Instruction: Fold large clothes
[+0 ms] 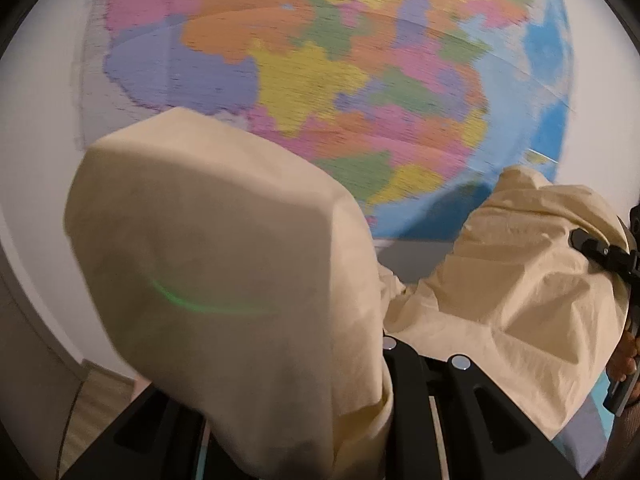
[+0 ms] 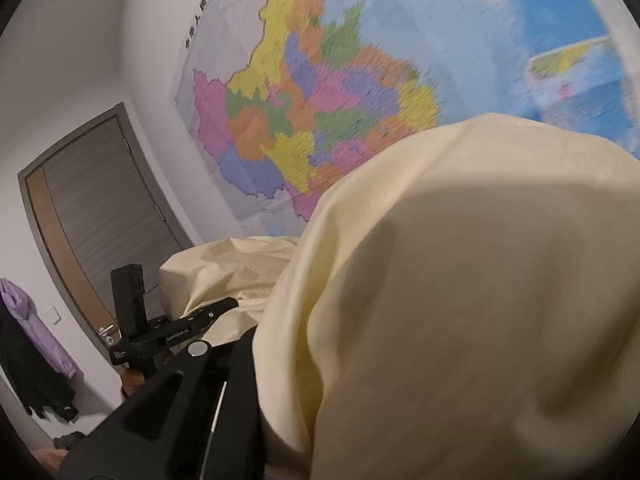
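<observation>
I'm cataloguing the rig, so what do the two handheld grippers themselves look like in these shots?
Both are matte black plastic. The left gripper has flat finger plates with triangular cut-outs and round silver screws. The right gripper is built alike, with a thin metal rod along its slot. Seen from the right wrist, the left one carries a boxy black upright module and small white lettering, too blurred to read.

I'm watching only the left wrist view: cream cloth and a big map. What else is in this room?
Observer: Past the cloth, the right wrist view shows a grey door left of the map.
Operator: Any other clothes around?
Observer: A purple garment hangs on the wall beside that door.
Operator: Just that one?
Observer: No, dark clothes hang right beside it.
</observation>
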A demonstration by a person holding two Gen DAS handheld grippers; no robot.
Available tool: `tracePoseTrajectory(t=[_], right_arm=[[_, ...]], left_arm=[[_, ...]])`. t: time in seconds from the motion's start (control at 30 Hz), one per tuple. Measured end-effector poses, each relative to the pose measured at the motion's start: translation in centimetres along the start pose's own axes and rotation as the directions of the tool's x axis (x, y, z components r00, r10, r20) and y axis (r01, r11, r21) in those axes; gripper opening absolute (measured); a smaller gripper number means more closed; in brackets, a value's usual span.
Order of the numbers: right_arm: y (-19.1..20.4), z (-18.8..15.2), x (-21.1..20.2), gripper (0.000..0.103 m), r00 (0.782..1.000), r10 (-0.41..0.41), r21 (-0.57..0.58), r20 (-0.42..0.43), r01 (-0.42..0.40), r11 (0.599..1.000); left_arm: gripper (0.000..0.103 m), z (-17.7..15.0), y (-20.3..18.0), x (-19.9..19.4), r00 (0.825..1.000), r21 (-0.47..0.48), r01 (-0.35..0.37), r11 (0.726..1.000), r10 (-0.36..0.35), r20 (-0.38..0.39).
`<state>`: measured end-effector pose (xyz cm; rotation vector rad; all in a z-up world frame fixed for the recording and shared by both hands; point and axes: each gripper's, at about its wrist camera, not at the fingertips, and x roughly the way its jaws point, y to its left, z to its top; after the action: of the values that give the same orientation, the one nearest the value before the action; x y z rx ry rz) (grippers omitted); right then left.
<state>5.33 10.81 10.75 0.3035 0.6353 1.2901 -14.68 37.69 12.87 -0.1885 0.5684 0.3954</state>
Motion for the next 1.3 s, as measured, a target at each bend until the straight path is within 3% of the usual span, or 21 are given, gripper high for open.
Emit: tracePoseTrajectory(t=[0.43, 0.53, 0.67, 0.73, 0.8, 0.9, 0.97, 1.03, 1.07, 1.17, 1.23, 1.3], right_arm=[[1.1, -0.3, 10.6, 0.010, 0.995, 0.070, 0.010, -0.076, -0.070, 0.998], [2.0, -0.5, 13.1, 0.010, 0.991, 0.074, 0.002, -0.109, -0.075, 0.997], [3.1, -0.7, 15.6, 0.010, 0.992, 0.092, -0.030, -0.089, -0.095, 0.995], [3.4, -1.9, 16.8, 0.010, 0.992, 0.106, -0.049, -0.074, -0.110, 0.993], [3.1, -4.3, 18.2, 0.010, 0.988, 0.104, -0.078, -0.116, -0.114, 0.990], [1.5, -10.5, 21.3, 0.010, 0.957, 0.071, -0.067, -0.282, -0.094, 0.993], [-0.9, -15.6, 23.1, 0.012, 0.903, 0.052, 0.017, -0.427, -0.049, 0.999], [-2.0, -17.7, 22.6, 0.020, 0.901, 0.062, 0.054, -0.429, -0.043, 0.998], [-2.3, -17.8, 22.1, 0.022, 0.902, 0.086, 0.088, -0.423, -0.054, 0.995], [-2.5, -17.0, 21.0, 0.044, 0.890, 0.106, 0.134, -0.444, -0.051, 0.990], [-2.5, -16.5, 19.1, 0.061, 0.892, 0.127, 0.132, -0.433, -0.076, 0.988], [-2.8, -16.3, 16.7, 0.067, 0.890, 0.116, 0.121, -0.440, -0.069, 0.990]], left_arm=[[0.017, 2.3, 8.2, 2.4, 0.986, -0.054, -0.167, 0.985, 0.166, -0.012], [0.017, 2.8, 10.3, 3.4, 0.978, -0.074, -0.207, 0.976, 0.206, -0.016], [0.017, 3.5, 13.4, 4.6, 0.963, -0.094, -0.267, 0.959, 0.268, 0.001], [0.017, 3.6, 15.1, 5.2, 0.961, -0.120, -0.274, 0.954, 0.277, 0.016], [0.017, 2.8, 17.0, 6.2, 0.946, -0.132, -0.315, 0.940, 0.322, 0.031], [0.018, -1.1, 21.0, 9.5, 0.936, -0.193, -0.350, 0.917, 0.350, -0.035], [0.018, -4.7, 23.0, 12.9, 0.916, -0.206, -0.396, 0.895, 0.372, -0.148], [0.020, -8.3, 24.6, 15.6, 0.878, -0.208, -0.457, 0.865, 0.400, -0.263], [0.021, -9.7, 25.4, 16.2, 0.874, -0.229, -0.460, 0.858, 0.392, -0.288], [0.028, -11.5, 26.7, 16.1, 0.882, -0.276, -0.447, 0.851, 0.368, -0.294], [0.030, -11.6, 27.1, 15.9, 0.883, -0.279, -0.444, 0.852, 0.362, -0.299], [0.031, -11.8, 27.2, 15.8, 0.877, -0.260, -0.451, 0.854, 0.371, -0.305]])
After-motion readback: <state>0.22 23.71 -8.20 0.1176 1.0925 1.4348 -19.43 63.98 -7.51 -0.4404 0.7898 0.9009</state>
